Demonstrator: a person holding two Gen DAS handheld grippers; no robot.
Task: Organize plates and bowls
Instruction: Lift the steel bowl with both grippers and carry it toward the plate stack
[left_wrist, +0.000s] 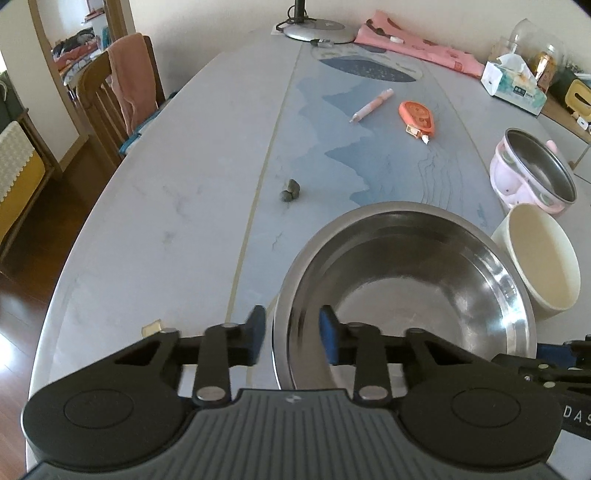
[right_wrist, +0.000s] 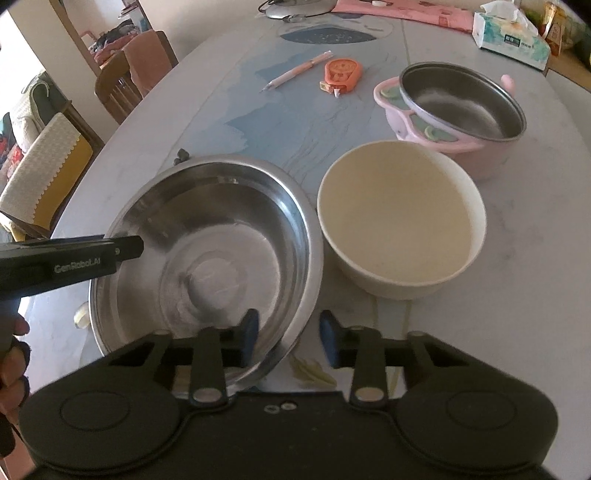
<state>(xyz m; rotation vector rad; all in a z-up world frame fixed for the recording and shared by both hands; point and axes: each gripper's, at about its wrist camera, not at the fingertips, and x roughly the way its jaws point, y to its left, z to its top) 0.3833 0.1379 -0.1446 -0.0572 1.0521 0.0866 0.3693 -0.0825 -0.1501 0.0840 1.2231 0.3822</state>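
A large steel bowl (left_wrist: 406, 280) sits on the table near the front edge; it also shows in the right wrist view (right_wrist: 207, 251). A cream bowl (left_wrist: 539, 254) stands just right of it, also in the right wrist view (right_wrist: 400, 214). A steel pot inside a pink bowl (left_wrist: 532, 173) stands behind, also in the right wrist view (right_wrist: 458, 110). My left gripper (left_wrist: 291, 334) is open, its jaws straddling the steel bowl's near left rim. My right gripper (right_wrist: 288, 338) is open, its jaws straddling the steel bowl's near right rim.
A pink pen (left_wrist: 371, 105), an orange correction tape (left_wrist: 417, 118) and small dark pebbles (left_wrist: 290, 190) lie on the blue table mat. A lamp base (left_wrist: 317, 29), pink cloth (left_wrist: 417, 40) and tissue box (left_wrist: 513, 83) sit at the far end. Chairs (left_wrist: 110, 96) stand left.
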